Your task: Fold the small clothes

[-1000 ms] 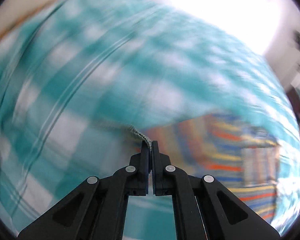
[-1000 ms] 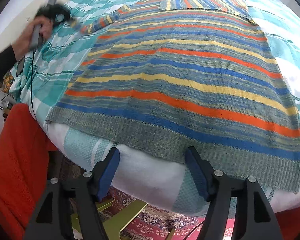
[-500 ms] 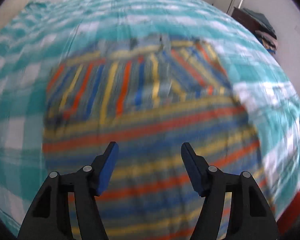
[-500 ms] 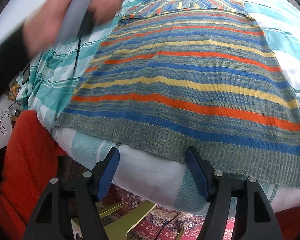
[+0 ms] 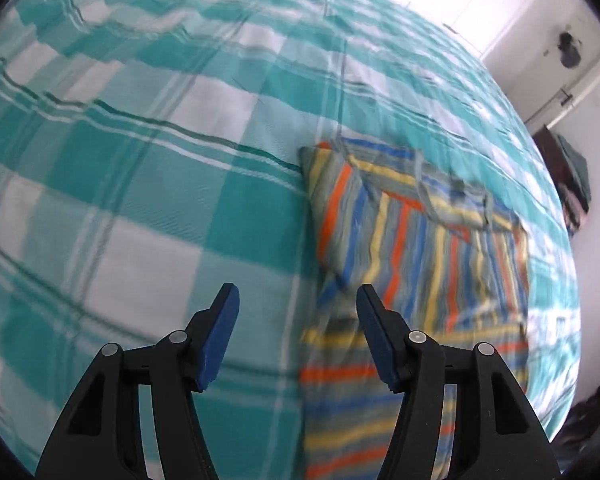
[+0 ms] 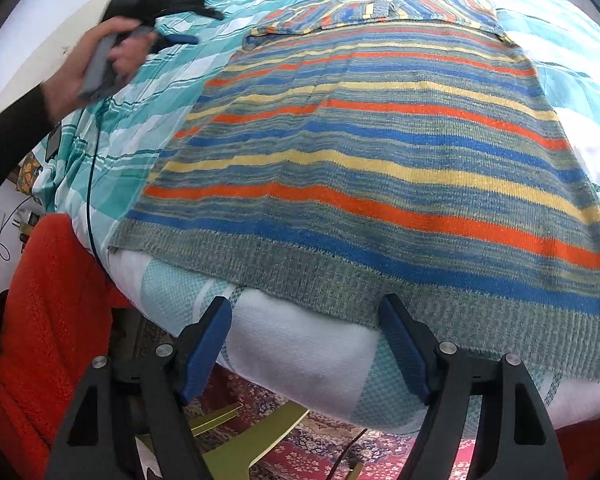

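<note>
A striped knit sweater in orange, blue, yellow and grey-green lies flat on the bed, its ribbed hem at the near edge. Both sleeves lie folded across its top part. My right gripper is open and empty just below the hem, over the mattress edge. My left gripper is open and empty above the bed, beside the sweater's left shoulder. It also shows in the right wrist view, held in a hand at the far left.
A teal and white checked bedsheet covers the bed. An orange fleece hangs at the bed's left corner. A patterned rug and a yellow-green chair leg lie below. A dark shelf with clothes stands by the wall.
My left gripper has let go of the left sleeve, which now lies folded over the sweater. It opened and swung out to the sweater's left side. My right gripper has stayed put.
</note>
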Motion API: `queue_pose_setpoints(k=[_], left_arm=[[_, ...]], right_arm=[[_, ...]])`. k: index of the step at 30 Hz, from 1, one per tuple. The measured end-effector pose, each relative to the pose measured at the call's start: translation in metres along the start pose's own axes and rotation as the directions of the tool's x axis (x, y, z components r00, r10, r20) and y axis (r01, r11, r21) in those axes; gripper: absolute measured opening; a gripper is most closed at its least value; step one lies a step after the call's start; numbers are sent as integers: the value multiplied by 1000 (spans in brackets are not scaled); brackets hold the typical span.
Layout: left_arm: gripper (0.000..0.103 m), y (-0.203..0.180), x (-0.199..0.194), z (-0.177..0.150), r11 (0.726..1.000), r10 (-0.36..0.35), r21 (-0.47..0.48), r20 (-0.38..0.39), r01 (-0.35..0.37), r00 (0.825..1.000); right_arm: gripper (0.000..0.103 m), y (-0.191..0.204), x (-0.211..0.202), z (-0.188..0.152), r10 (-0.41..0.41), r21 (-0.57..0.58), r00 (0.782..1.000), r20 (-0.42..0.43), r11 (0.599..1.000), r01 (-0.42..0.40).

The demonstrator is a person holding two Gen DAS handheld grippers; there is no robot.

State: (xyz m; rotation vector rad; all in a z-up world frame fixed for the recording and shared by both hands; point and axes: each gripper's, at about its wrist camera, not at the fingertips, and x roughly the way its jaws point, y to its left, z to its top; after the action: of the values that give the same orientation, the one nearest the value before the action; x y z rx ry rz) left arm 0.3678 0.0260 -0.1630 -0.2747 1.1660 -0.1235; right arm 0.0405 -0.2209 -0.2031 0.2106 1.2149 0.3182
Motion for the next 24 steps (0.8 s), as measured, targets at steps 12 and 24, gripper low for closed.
queue_pose_setpoints(k=[12,24], left_arm=[[39,-30,23,-60,882,290,385,8,-271,957],[0,-36,81,40,980,130,160,-88,-115,988]], right_arm=[[76,-9,-1,0,39,18,999,1,999,-39],[77,-14,-2,1,55,30,998,1,998,-55]])
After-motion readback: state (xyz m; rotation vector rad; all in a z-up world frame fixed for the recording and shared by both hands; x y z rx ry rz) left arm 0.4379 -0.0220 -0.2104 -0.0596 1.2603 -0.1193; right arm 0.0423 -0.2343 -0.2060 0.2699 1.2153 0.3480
